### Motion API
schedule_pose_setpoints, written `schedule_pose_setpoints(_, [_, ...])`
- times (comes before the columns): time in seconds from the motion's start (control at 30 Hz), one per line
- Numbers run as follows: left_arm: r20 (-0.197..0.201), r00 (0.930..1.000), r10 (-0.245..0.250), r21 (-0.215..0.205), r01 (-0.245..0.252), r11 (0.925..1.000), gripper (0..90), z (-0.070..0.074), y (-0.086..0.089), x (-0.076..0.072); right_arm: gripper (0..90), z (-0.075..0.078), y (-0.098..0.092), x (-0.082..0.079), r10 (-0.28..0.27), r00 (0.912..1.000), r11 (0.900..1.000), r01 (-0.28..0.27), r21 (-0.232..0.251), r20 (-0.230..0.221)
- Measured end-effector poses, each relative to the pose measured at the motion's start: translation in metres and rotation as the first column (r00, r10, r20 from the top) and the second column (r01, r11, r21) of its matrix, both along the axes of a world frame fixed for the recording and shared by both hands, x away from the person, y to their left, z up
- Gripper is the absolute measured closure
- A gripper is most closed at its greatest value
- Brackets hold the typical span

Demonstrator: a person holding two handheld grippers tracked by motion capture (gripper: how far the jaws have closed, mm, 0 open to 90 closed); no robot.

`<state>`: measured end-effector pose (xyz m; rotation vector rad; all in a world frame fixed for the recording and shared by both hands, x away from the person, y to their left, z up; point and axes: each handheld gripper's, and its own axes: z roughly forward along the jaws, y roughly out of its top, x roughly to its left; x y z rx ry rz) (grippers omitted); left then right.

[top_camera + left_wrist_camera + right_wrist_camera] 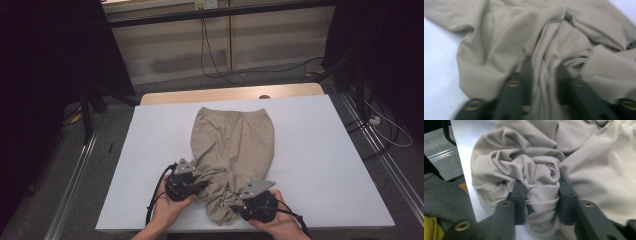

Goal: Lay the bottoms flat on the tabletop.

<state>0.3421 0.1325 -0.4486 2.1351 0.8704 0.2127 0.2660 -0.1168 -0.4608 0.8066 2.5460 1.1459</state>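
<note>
Two tools, left tool (200,186) and right tool (234,204), pinch one beige garment (235,140).

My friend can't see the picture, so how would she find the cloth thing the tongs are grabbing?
Look at the white table in the middle of the room. On it lies beige clothing, its stretchy waistband on the far side. Its near end is scrunched up, pinched by the left tongs and right tongs; it is the one soft, wrinkly thing there.

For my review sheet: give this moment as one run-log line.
left gripper: shut on beige shorts, near edge | right gripper: shut on bunched hem | shorts: waistband far, flat on white table
</note>
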Motion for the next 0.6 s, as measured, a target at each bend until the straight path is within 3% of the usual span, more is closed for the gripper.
schedule_pose_setpoints(0.17, [0.004,0.9994,0.035,-0.062,-0.034,0.9975,80.1,0.009,0.005,0.007,67.5,0.006,-0.016,0.001,-0.011,0.9999,1.000,0.011,-0.024,0.003])
schedule_pose_setpoints(0.3, [0.008,0.9982,0.060,-0.101,-0.059,0.9932,80.5,0.015,0.008,0.015,67.5,0.017,-0.047,0.004,-0.108,0.9933,0.994,0.108,-0.004,0.041])
schedule_pose_setpoints(0.43, [0.012,0.9978,0.066,-0.114,-0.064,0.9914,80.4,0.018,0.004,0.022,67.7,0.028,-0.078,0.018,-0.207,0.9750,0.978,0.205,0.035,0.080])
schedule_pose_setpoints(0.6, [0.030,0.9977,0.060,-0.112,-0.056,0.9921,80.1,0.025,-0.015,0.034,67.7,0.035,-0.097,0.041,-0.290,0.9452,0.957,0.289,0.029,0.150])
